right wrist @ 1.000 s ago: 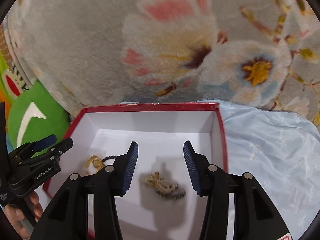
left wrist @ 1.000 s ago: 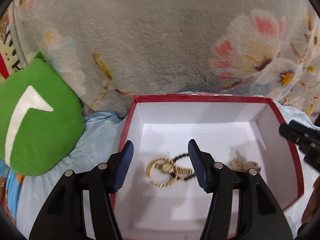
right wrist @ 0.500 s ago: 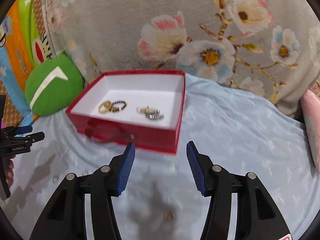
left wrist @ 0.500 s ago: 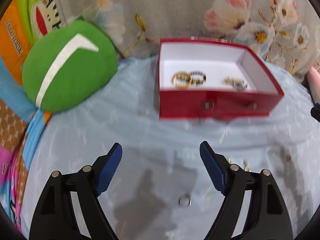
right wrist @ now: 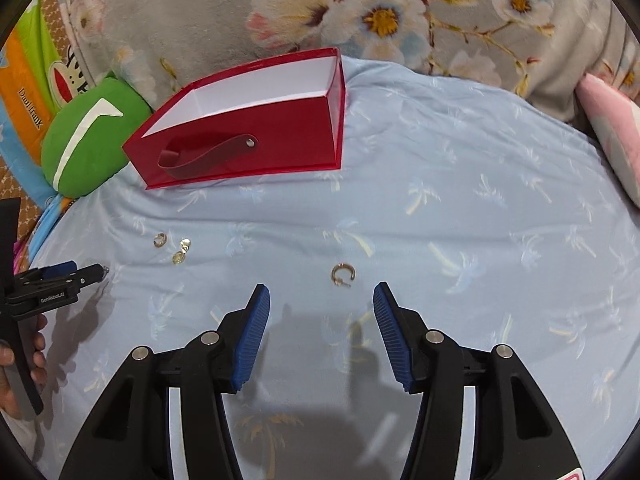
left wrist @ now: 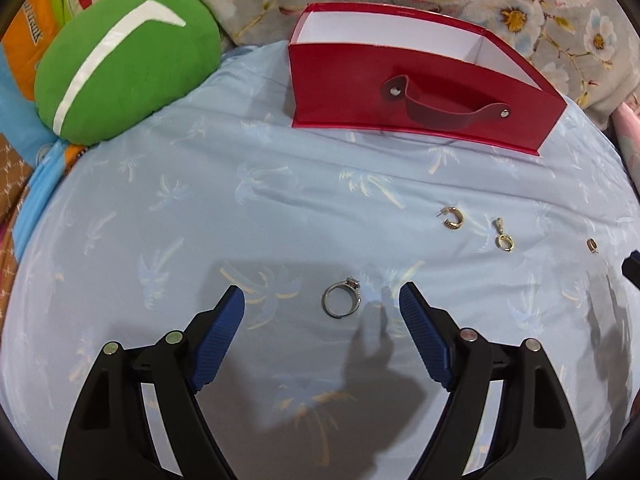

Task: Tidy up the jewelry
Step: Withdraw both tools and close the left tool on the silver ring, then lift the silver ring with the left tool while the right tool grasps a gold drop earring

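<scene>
A silver ring (left wrist: 341, 299) with a stone lies on the light blue sheet. My left gripper (left wrist: 322, 300) is open around it and the pads stay clear of it. A gold hoop earring (right wrist: 343, 274) lies just ahead of my open right gripper (right wrist: 322, 296), which has nothing between its pads. More gold pieces lie on the sheet: a hoop earring (left wrist: 453, 218), a pendant (left wrist: 504, 238) and a small ring-shaped piece (left wrist: 592, 245). The red box (left wrist: 420, 92), white inside and with a strap handle, stands behind them; its front wall hides what is inside.
A green cushion (left wrist: 120, 60) lies left of the box, and a grey floral blanket (right wrist: 360, 12) rises behind it. A pink pillow (right wrist: 612, 128) sits at the right edge. A hand (right wrist: 16, 356) holds the left gripper (right wrist: 60, 280) at the far left.
Both grippers have pulled back from above the box's inside and come down over the sheet. Both jaws stand wider. The jewelry in the box is out of sight.
</scene>
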A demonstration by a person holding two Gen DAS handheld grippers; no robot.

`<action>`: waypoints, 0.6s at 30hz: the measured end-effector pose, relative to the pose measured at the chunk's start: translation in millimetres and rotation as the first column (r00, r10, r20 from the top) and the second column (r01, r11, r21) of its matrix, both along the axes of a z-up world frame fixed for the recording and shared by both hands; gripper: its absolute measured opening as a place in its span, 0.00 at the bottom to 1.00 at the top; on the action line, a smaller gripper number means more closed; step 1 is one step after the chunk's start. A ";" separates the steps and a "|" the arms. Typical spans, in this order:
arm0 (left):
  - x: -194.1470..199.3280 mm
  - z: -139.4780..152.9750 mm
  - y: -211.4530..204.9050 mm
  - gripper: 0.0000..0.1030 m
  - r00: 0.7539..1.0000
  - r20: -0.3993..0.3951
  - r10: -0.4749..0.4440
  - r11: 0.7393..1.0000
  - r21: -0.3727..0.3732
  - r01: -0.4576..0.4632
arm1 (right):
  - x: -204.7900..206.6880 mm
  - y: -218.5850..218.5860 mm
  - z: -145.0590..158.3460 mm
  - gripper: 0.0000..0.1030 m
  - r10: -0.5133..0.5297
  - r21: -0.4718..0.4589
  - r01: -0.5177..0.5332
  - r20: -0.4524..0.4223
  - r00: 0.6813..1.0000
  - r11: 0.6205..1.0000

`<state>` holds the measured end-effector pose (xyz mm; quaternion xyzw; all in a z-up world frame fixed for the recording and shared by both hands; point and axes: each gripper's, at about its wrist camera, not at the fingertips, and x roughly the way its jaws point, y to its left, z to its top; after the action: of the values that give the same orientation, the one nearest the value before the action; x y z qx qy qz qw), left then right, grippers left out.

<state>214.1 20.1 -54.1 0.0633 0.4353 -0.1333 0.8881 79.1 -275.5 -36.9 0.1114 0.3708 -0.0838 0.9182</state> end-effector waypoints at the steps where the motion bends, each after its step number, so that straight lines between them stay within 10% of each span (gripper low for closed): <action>1: 1.3 -3.0 -0.2 0.73 1.000 -0.009 0.003 1.000 -0.008 -0.003 | -0.4 0.9 -1.6 0.52 -0.002 0.005 0.002 0.001 1.000 1.000; 18: -9.9 -6.6 -7.1 0.18 0.998 0.015 -0.063 0.993 -0.104 0.064 | 13.5 -0.1 -22.0 0.52 -0.010 0.047 0.011 -0.025 1.000 0.999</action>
<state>204.3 13.1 -60.7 0.0314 0.4203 -0.1835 0.8881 92.6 -275.6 -58.9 0.1341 0.3834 -0.0812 0.9102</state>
